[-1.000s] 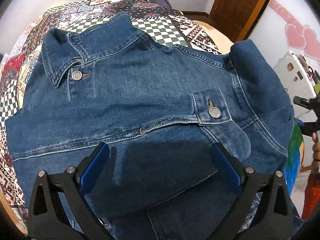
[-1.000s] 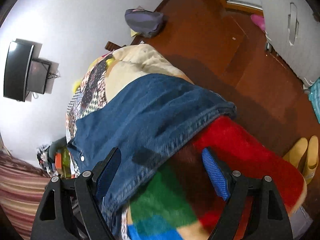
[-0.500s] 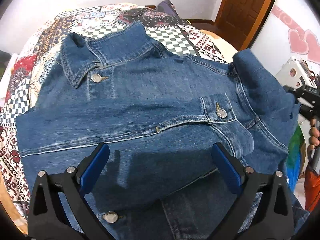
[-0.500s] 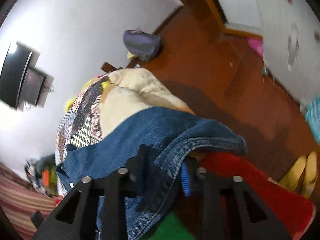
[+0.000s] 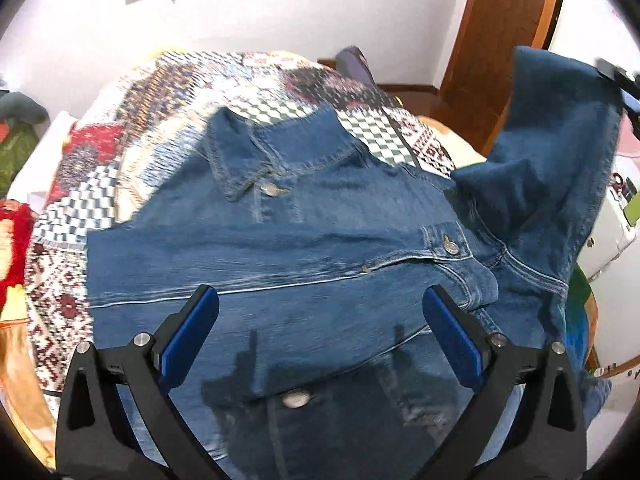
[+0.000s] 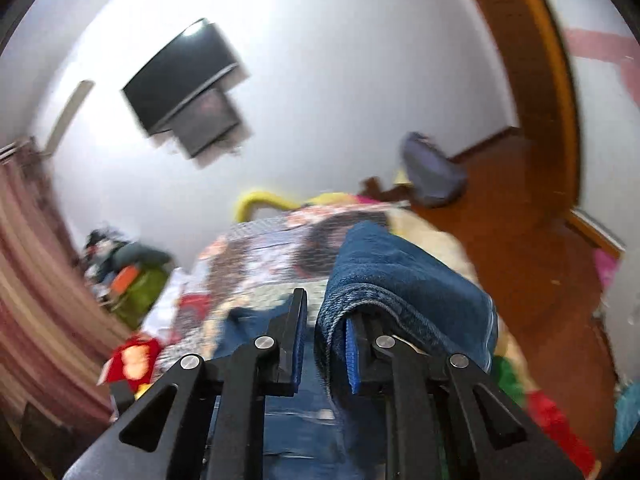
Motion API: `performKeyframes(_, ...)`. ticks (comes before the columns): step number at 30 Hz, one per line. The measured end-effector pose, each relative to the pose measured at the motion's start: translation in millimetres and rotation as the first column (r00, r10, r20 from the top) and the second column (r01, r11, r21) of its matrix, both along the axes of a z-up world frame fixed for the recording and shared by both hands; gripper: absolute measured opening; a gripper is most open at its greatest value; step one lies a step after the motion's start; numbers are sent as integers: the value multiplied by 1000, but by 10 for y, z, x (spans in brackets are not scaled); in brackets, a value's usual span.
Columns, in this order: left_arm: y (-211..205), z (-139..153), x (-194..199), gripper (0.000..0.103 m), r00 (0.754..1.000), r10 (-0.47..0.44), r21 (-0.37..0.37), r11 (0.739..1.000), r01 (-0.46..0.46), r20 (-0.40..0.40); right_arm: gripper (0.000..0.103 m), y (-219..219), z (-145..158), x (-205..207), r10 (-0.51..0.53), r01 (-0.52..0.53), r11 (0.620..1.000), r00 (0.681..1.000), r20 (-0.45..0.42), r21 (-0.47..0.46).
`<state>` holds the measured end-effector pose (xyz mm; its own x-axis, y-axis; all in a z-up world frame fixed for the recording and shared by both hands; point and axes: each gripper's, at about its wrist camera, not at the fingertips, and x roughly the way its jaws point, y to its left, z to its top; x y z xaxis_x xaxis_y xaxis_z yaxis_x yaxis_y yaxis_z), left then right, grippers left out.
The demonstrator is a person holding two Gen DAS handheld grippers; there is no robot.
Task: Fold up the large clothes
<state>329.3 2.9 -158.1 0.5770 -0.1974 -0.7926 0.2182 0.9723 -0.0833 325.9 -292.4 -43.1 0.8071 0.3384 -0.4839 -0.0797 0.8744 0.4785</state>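
Observation:
A blue denim jacket lies front up on a patterned quilt, collar towards the far side. My left gripper hovers open and empty above its lower front. My right gripper is shut on the jacket's right sleeve, which drapes over its right finger. In the left wrist view that sleeve is lifted high at the right, with the right gripper at the frame's edge.
A wooden door and wooden floor lie beyond the bed. A dark bag rests on the floor. A TV hangs on the white wall. Clutter sits left of the bed.
My right gripper closed on the sleeve and lifted it high off the bed. My left gripper pulled back and tilted up, staying open.

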Motion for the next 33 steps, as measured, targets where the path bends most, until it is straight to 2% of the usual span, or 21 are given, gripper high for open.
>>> performKeyframes(4, 288, 156, -163, 103, 997, 45, 5, 999, -46, 55, 14, 656, -89, 255, 123, -124, 992, 991, -52, -15)
performKeyframes(8, 606, 217, -334, 103, 993, 102, -30, 994, -100, 64, 14, 1241, -458, 481, 228, -232, 973, 958, -173, -6)
performKeyframes(11, 815, 207, -474, 103, 988, 141, -32, 990, -139, 65, 14, 1582, -845, 511, 307, -313, 950, 913, -269, 21)
performKeyframes(14, 979, 143, -571, 103, 984, 171, -22, 985, -170, 47, 14, 1861, -1154, 469, 370, -397, 918, 861, -349, -9)
performKeyframes(16, 1051, 92, -617, 103, 982, 188, -16, 982, -187, 33, 15, 1969, -1359, 429, 420, -463, 886, 801, -427, 3)
performKeyframes(18, 1088, 56, -631, 103, 980, 197, -13, 980, -197, 22, 15, 2001, -1478, 393, 442, -489, 872, 759, -478, 29)
performKeyframes(20, 1083, 47, -631, 103, 980, 197, -10, 980, -197, 17, 15, 1943, -1477, 364, 456, -496, 867, 743, -491, 55)
performKeyframes(22, 1021, 70, -592, 103, 982, 185, 3, 983, -186, 22, 15, 1795, -1355, 319, 450, -477, 877, 764, -463, 66)
performKeyframes(24, 928, 109, -536, 103, 987, 160, 17, 987, -160, 31, 15, 1587, -1140, 282, 436, -456, 889, 803, -406, 53)
performKeyframes(26, 773, 163, -445, 103, 991, 125, 49, 991, -128, 52, 15, 1426, -951, 248, 414, -449, 893, 834, -365, -12)
performKeyframes(27, 701, 181, -411, 103, 992, 110, 65, 991, -114, 59, 15, 1314, -856, 216, 379, -426, 902, 859, -345, -71)
performKeyframes(30, 399, 237, -253, 103, 996, 44, 108, 993, -52, 77, 15, 1032, -649, 149, 291, -361, 908, 909, -299, -214)
performKeyframes(33, 66, 222, -65, 103, 996, -25, 132, 991, 14, 82, 15, 696, -571, 72, 259, -330, 907, 927, -272, -262)
